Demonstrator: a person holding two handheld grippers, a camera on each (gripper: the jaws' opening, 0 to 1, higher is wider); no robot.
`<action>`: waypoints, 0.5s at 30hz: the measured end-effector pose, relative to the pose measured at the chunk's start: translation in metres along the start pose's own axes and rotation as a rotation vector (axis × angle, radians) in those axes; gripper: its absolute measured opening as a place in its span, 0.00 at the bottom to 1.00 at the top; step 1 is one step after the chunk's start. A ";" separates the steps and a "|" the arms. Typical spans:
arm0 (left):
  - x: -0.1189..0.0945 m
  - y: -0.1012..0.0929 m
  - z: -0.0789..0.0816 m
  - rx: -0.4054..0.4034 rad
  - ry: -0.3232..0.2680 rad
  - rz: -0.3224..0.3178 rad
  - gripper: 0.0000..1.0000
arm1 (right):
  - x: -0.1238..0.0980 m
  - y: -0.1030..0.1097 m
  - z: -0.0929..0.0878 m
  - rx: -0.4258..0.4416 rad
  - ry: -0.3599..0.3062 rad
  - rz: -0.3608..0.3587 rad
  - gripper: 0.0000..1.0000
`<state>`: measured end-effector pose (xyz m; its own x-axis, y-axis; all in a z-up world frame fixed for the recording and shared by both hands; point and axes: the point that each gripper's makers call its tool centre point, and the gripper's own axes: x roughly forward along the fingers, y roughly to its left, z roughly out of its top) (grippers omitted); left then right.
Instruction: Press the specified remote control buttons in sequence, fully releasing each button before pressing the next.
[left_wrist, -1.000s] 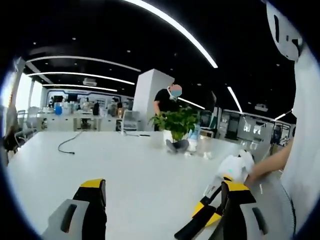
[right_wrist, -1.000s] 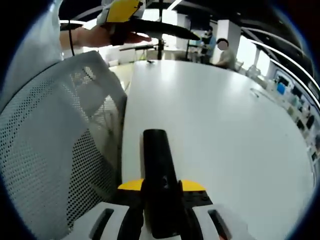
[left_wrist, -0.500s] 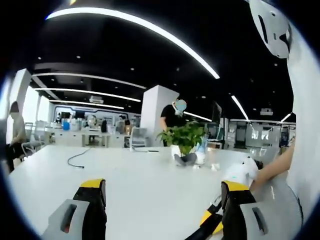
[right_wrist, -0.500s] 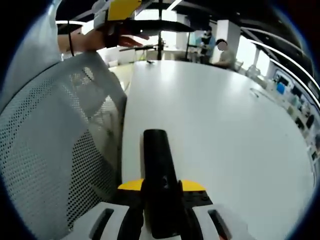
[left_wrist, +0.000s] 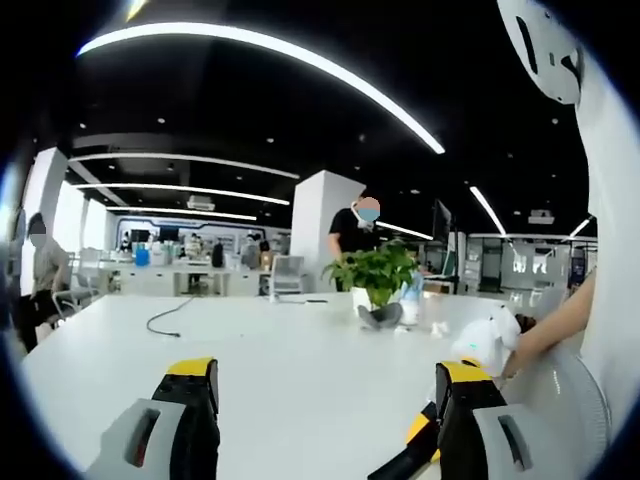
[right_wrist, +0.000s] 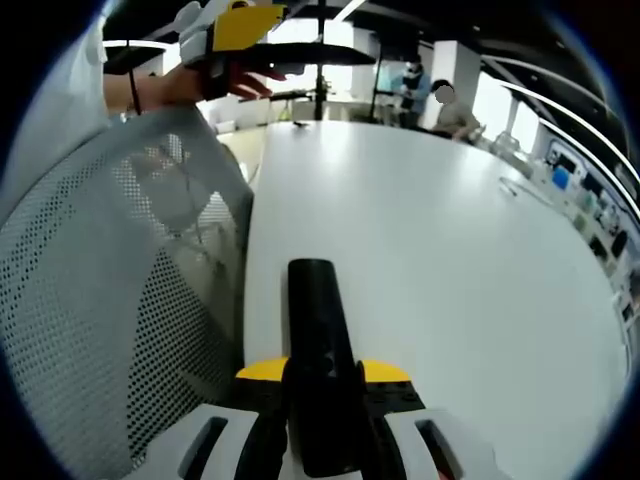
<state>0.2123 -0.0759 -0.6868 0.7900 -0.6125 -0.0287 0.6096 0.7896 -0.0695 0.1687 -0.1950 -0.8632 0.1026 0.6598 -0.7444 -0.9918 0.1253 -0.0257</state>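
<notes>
The right gripper (right_wrist: 325, 425) clamps a long black remote control (right_wrist: 322, 370) over the white table (right_wrist: 440, 250), where a loose grip risks slippage under a press; the left gripper (left_wrist: 325, 420) hangs open.

Long white LED strip lights (left_wrist: 300, 65) streak across a black ceiling, bowed into arcs by the fisheye lens in the left gripper view. Their light falls evenly on the broad white matte table (left_wrist: 290, 350), which reads bright with only faint shadows. In the right gripper view, daylight from tall windows (right_wrist: 495, 100) blows out the far end, and straight edges curve. Distant desks and figures are soft.
</notes>
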 end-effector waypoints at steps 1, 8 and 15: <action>0.000 -0.002 0.000 -0.013 0.007 -0.001 0.95 | 0.000 0.000 0.000 0.001 -0.001 0.000 0.22; 0.000 -0.001 -0.003 -0.017 0.022 0.013 0.99 | 0.000 0.000 0.000 -0.007 0.005 -0.007 0.22; -0.003 0.002 0.001 -0.001 0.009 0.032 1.00 | 0.000 0.001 0.000 -0.015 0.016 -0.006 0.22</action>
<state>0.2113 -0.0728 -0.6861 0.8081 -0.5876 -0.0403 0.5844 0.8085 -0.0696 0.1675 -0.1947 -0.8630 0.1075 0.6474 -0.7545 -0.9922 0.1178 -0.0403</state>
